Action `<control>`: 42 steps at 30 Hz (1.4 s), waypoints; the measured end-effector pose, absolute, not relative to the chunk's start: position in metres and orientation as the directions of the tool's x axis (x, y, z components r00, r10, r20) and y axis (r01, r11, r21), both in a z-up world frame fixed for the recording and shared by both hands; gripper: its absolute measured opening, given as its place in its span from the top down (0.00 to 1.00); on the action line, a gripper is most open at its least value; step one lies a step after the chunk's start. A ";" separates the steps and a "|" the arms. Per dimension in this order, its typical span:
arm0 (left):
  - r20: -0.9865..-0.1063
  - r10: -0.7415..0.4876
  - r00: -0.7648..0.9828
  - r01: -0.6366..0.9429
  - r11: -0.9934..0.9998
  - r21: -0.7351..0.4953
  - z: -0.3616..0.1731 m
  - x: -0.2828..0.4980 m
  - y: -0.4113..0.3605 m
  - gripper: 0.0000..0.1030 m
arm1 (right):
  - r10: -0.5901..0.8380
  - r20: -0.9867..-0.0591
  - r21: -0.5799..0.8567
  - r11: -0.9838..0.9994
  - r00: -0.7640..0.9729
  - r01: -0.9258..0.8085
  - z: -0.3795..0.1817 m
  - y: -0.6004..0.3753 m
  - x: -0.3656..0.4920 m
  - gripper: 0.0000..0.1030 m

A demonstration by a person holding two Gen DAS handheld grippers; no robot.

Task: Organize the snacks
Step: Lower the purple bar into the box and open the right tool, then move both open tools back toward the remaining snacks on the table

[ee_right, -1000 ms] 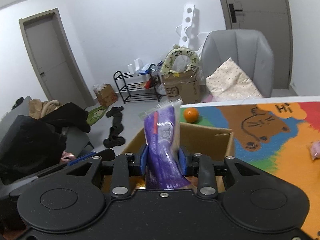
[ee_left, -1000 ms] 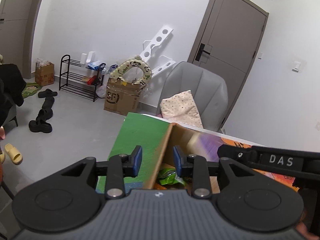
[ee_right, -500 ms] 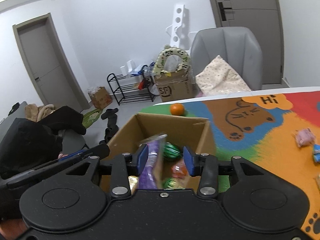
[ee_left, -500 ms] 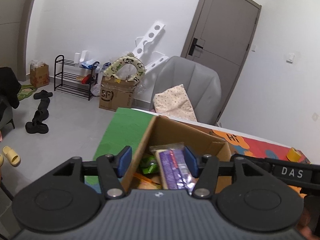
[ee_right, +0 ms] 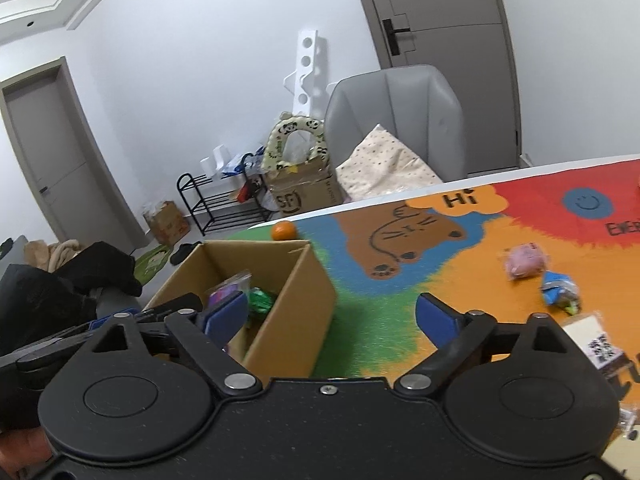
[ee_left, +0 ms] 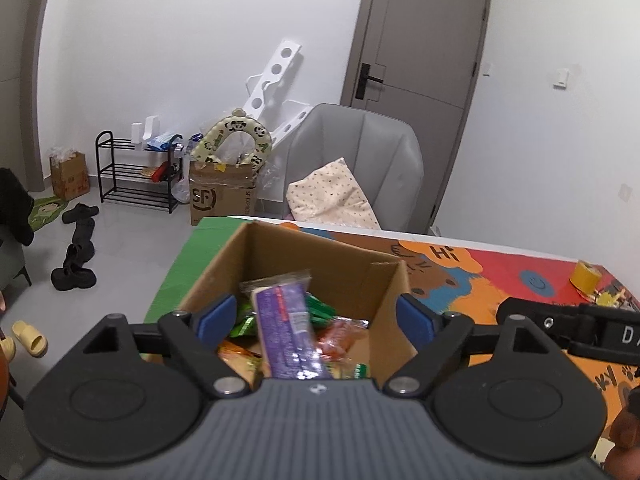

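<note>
An open cardboard box [ee_left: 360,272] stands on the colourful mat and holds several snack packs. A purple snack pack [ee_left: 286,328] lies on top of them. My left gripper [ee_left: 316,320] is open and empty, just above the box. The box also shows at the left of the right wrist view [ee_right: 292,312], with the purple pack [ee_right: 226,288] inside. My right gripper [ee_right: 332,316] is open and empty over the mat to the right of the box. A pink snack [ee_right: 526,266], a blue snack [ee_right: 560,292] and a QR-code pack [ee_right: 592,340] lie on the mat at right.
An orange [ee_right: 284,231] sits on the mat behind the box. A yellow tape roll [ee_left: 585,276] lies at the table's far right. A grey chair [ee_left: 356,160] with a cushion stands behind the table. A shoe rack [ee_left: 136,176] and a carton stand by the wall.
My right gripper opened and let the purple pack drop into the box, then moved right over the mat. My left gripper opened wide and rose above the box.
</note>
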State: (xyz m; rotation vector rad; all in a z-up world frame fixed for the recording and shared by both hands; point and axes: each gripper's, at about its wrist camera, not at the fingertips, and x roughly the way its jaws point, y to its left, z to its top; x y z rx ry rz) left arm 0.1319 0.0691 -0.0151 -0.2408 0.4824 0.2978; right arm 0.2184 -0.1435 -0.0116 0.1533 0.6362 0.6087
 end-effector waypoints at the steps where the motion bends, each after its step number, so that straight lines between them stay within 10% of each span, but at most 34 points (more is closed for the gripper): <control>1: -0.488 0.219 0.845 -0.331 0.931 -0.155 -0.014 0.133 0.065 0.16 | 0.573 -0.511 0.316 0.818 0.640 -0.481 -0.012 -0.148 0.218 0.05; 42: -0.530 0.076 0.844 -0.127 0.990 -0.061 -0.025 0.178 -0.074 0.08 | 0.427 -0.545 0.358 0.897 0.722 -0.261 -0.047 -0.305 0.226 0.00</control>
